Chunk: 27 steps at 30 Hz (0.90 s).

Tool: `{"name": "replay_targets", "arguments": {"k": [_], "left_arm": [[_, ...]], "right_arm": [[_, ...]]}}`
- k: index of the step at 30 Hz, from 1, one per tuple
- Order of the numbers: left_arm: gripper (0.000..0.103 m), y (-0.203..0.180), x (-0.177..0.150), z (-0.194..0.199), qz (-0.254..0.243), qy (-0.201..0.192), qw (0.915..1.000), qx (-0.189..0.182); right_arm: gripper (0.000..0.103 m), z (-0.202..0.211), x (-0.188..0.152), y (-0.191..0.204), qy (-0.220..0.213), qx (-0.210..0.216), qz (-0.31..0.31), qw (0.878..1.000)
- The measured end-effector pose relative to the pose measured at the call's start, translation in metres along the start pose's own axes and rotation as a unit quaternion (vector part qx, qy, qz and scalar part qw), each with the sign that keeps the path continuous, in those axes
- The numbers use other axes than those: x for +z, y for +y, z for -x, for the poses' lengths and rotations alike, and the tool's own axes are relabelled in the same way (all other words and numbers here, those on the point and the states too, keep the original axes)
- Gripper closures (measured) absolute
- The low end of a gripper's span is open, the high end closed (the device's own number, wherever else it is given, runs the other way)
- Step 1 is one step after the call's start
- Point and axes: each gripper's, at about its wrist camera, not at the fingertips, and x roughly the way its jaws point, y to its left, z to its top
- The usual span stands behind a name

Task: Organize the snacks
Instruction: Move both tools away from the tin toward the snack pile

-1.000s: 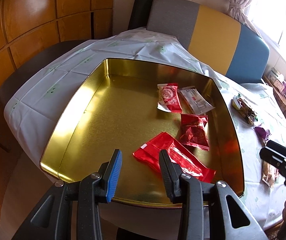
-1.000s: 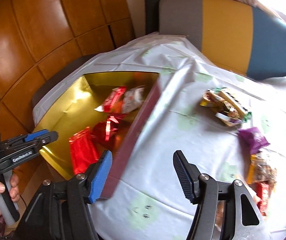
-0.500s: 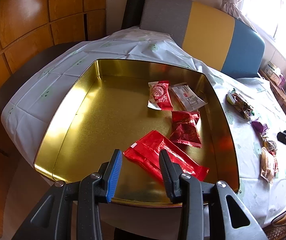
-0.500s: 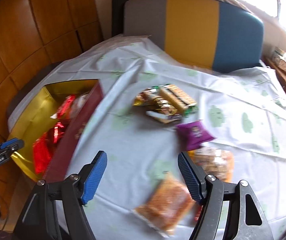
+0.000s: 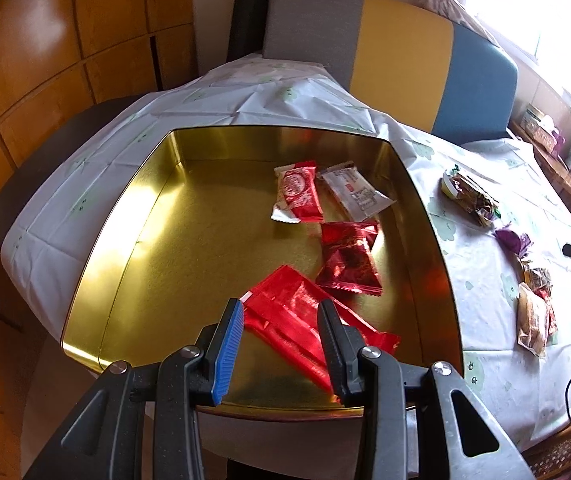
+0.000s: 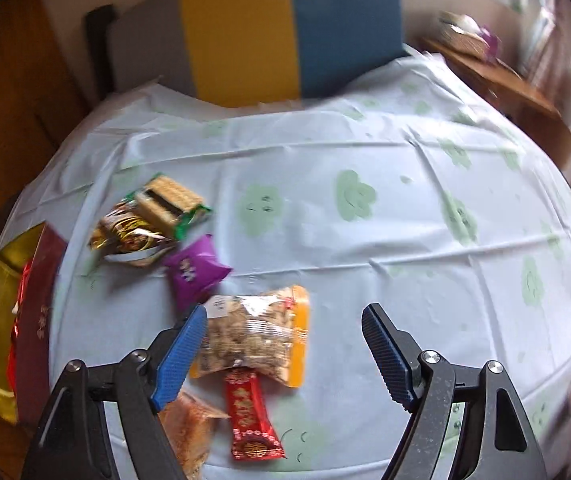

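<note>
Left tool [image 5: 279,338] parted over tin [image 5: 133,216] | right tool [image 6: 285,350] wide over tablecloth [image 6: 365,240]

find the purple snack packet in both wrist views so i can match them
Left wrist: purple snack packet at the right edge, on the tablecloth outside the gold tin.
Right wrist: left of centre, just beyond the left fingertip.
Shared landmark: the green biscuit pack pile, just beyond it in both.

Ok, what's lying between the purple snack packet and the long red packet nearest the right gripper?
In the right wrist view, a clear bag of nut brittle with orange edges lies between the purple packet and the long red packet, overlapping the red one's top end.
</note>
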Motion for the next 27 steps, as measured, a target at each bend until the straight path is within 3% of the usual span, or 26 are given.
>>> {"name": "replay_targets", "arguments": {"k": [6,16,20,23,27], "left_arm": [[0.064,-0.020,0.010,0.001,-0.025,-0.003,0.9996,-0.015],[0.064,-0.071,0.043,0.005,-0.055,0.000,0.9944,-0.091],[0.064,-0.105,0.061,-0.003,-0.076,0.020,0.9886,-0.128],[0.064,-0.127,0.071,-0.017,-0.063,0.057,0.9819,-0.169],[0.065,-0.160,0.086,-0.035,-0.060,0.066,0.9803,-0.177]], "right_arm": [[0.020,0.001,0.003,-0.005,0.000,-0.007,-0.015,1.000],[0.017,0.005,0.005,-0.022,-0.003,0.005,-0.066,0.998],[0.016,0.008,0.005,-0.022,-0.006,0.015,-0.071,0.997],[0.016,0.010,0.006,-0.021,-0.008,0.022,-0.069,0.997],[0.016,0.013,0.006,-0.019,-0.012,0.033,-0.069,0.997]]}}
